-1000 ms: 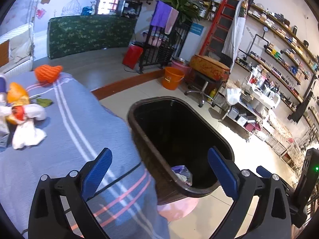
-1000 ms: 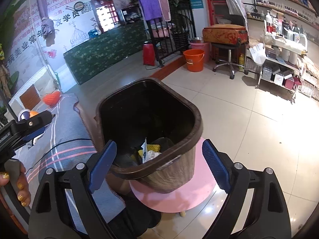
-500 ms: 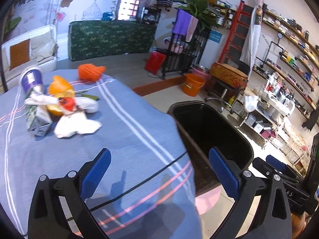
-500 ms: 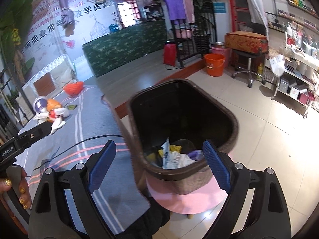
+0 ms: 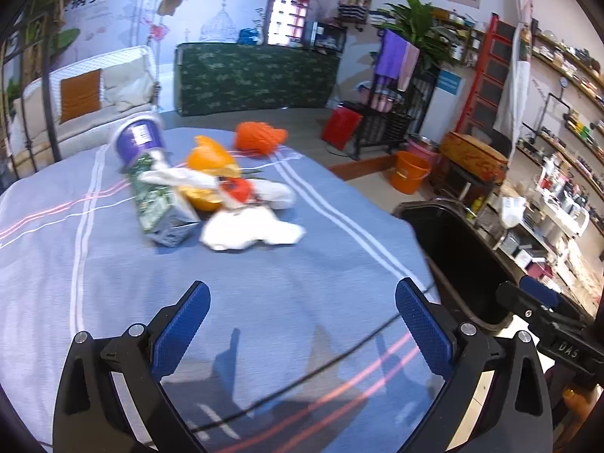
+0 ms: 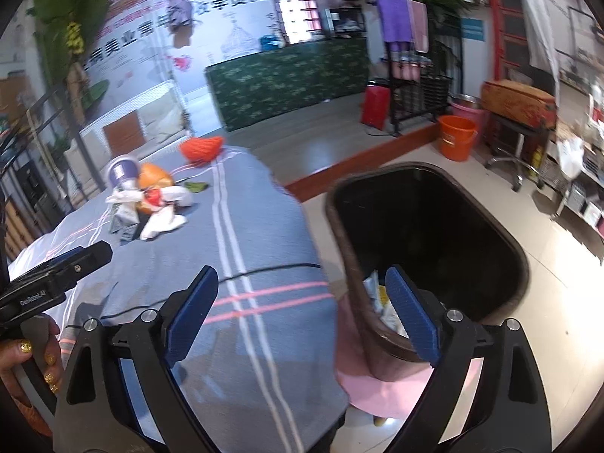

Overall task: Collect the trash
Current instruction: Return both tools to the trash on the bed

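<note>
Left claw [image 5: 302,321], jaws spread wide and empty, above the blue-grey striped cloth [image 5: 94,283] covering the worktop, near its front edge. Right claw [image 6: 302,309], likewise spread and empty, astride the worktop's right edge and the rim of the dark trash bin [image 6: 502,234]. A thin black cable [image 5: 332,362] crosses the cloth just ahead of the left claw.

Trash pile [image 5: 211,192] toward the far side of the worktop: a green carton [image 5: 158,204] lying tipped, a purple cup [image 5: 139,139] behind it, orange peel [image 5: 209,160], white crumpled tissue [image 5: 249,230] nearest the claws, and a small red item, possibly a wrapper, blurred. An orange mesh ball [image 5: 258,136] lies apart at the far edge.

The bin stands on a pink stool [image 6: 392,389] just beside the right edge; paper scraps [image 6: 381,298] lie inside.
</note>
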`<state>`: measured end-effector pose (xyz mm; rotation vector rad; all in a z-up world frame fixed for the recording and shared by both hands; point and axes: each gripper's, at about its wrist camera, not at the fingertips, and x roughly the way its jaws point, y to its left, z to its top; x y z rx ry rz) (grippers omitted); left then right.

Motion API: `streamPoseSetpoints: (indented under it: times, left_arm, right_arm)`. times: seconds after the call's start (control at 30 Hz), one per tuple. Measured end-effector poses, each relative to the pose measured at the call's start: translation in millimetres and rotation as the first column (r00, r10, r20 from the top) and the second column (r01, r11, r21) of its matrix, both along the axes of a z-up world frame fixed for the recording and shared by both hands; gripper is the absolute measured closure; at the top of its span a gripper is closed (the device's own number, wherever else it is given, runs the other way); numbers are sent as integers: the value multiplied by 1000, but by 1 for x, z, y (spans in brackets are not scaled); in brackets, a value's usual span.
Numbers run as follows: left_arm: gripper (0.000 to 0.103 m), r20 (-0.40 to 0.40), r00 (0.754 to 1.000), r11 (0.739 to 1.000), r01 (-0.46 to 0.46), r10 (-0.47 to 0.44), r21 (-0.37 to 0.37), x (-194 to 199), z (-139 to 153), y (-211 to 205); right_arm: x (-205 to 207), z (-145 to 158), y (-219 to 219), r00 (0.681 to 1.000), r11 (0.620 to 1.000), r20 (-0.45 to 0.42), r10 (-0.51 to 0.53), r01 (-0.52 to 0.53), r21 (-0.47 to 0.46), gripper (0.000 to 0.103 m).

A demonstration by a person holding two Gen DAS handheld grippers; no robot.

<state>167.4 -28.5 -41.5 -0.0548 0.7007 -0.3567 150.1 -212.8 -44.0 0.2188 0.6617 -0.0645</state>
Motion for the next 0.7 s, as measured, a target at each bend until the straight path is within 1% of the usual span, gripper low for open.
streamPoseSetpoints:
  times: [0.1, 0.23, 0.33, 0.43, 0.53, 0.7]
  left_arm:
    - [6, -7, 999, 999, -41, 41, -11, 2, -1, 22]
    - [6, -27, 995, 996, -93, 93, 2, 9, -6, 51]
    - [6, -45, 992, 993, -120, 119, -18, 11, -9, 72]
    - [6, -49, 988, 989, -146, 145, -16, 13, -11, 86]
    - [7, -63, 984, 986, -166, 164, -25, 22, -12, 100]
    - [7, -78, 980, 981, -189, 184, -50, 41, -11, 117]
  right_arm:
    - [11, 3, 19, 998, 998, 4, 61, -61, -7, 14]
    - [28, 6, 42, 990, 990, -2, 139, -139, -19, 13]
    - [45, 6, 60, 977, 977, -23, 212, -212, -20, 11]
    - [64, 6, 74, 963, 964, -41, 265, -265, 0, 10]
    - [84, 8, 90, 951, 951, -53, 305, -307, -26, 10]
    - [120, 8, 122, 902, 903, -99, 419, -426, -59, 11]
